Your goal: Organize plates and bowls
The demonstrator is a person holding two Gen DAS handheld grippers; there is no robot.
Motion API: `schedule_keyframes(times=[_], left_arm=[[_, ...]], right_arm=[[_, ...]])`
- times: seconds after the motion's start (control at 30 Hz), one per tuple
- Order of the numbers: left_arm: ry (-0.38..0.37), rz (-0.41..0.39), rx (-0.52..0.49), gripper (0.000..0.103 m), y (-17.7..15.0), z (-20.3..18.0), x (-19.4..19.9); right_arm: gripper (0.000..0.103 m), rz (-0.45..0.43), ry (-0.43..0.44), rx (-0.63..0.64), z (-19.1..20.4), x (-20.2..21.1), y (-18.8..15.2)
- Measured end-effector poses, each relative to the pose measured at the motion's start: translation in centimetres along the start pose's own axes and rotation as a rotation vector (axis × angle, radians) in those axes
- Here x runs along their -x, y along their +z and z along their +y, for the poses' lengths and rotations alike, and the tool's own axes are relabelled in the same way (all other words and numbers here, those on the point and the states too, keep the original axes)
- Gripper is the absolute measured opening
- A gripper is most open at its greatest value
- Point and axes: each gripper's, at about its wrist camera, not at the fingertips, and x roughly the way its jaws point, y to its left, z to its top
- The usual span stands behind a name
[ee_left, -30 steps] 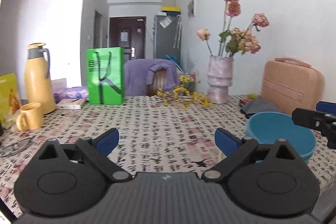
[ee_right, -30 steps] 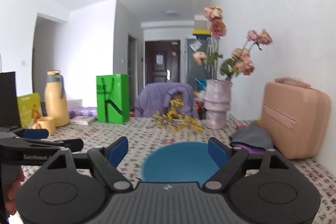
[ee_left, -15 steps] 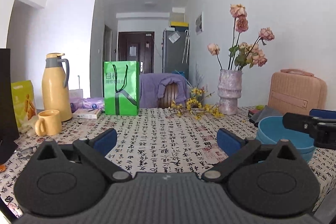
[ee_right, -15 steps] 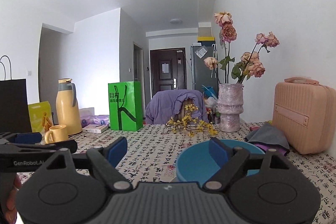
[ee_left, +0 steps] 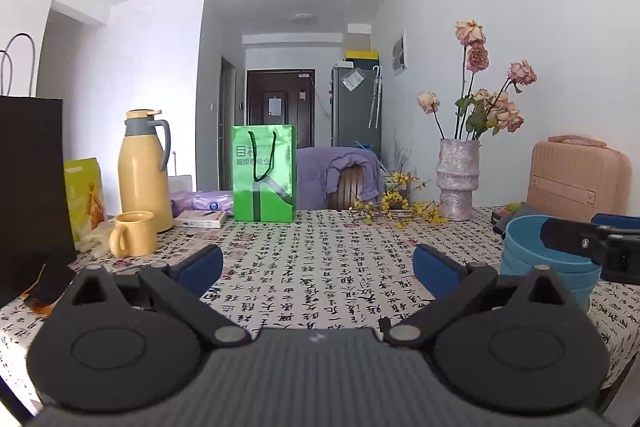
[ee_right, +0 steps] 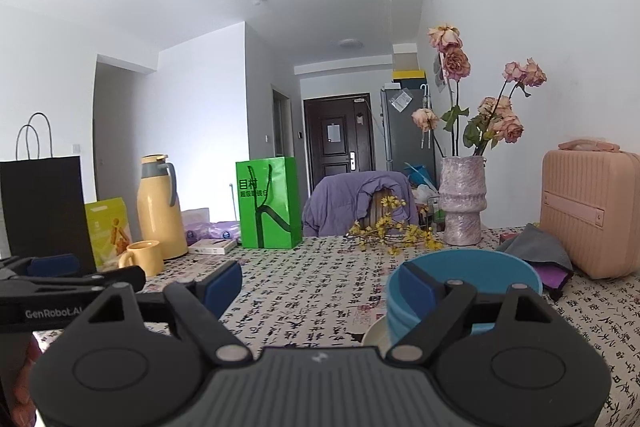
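Blue pads tip the two fingers of the left gripper (ee_left: 318, 265) in the left wrist view, standing wide apart at lower centre with only the printed tablecloth (ee_left: 320, 259) between them. At the right edge of that frame sits a stack of blue bowls (ee_left: 548, 263), and the right gripper (ee_left: 592, 239) reaches in from the right margin across the stack's rim; whether it touches the rim cannot be told from here. Further back, a yellow thermos (ee_left: 145, 171) and a yellow mug (ee_left: 132, 234) stand at the left, a green bag (ee_left: 264, 173) at centre, and a vase of dried roses (ee_left: 458, 183) beside a pink case (ee_left: 576, 179) at the right. In the right wrist view, the right gripper (ee_right: 322, 287) also holds its fingers well apart, nothing clamped. Its right-hand pad (ee_right: 418, 291) overlaps the near left edge of the blue bowls (ee_right: 472, 279), which lie in the lower right of the frame, resting on a pale plate (ee_right: 376, 333) whose rim peeks out at the stack's lower left. From the left margin the left gripper (ee_right: 68, 277) juts in, level with the mug (ee_right: 142, 257). A grey cloth (ee_right: 536, 247) lies behind the bowls, in front of the pink case (ee_right: 592, 207).
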Motion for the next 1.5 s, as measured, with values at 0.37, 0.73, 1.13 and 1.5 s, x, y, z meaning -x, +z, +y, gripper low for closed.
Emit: schedule_keyframes(times=[0.37, 0.73, 1.13, 1.5], left_arm=[[0.036, 0.063, 0.024, 0.103, -2.2, 2.8, 4.2], [0.052, 0.117, 0.031, 0.103, -4.8, 4.5, 8.7], [0.123, 0.166, 0.066, 0.103, -8.1, 5.7, 10.6], [0.116, 0.246, 0.024, 0.103, -10.0, 4.9, 10.5]], right_arm=[[0.087, 0.014, 0.017, 0.024, 3.2, 3.4, -2.6], [0.088, 0.081, 0.011, 0.002, 5.0, 6.1, -6.0], [0.089, 0.170, -0.026, 0.027, 6.4, 8.4, -9.2], [0.089, 0.242, -0.024, 0.007, 6.4, 8.0, -10.6]])
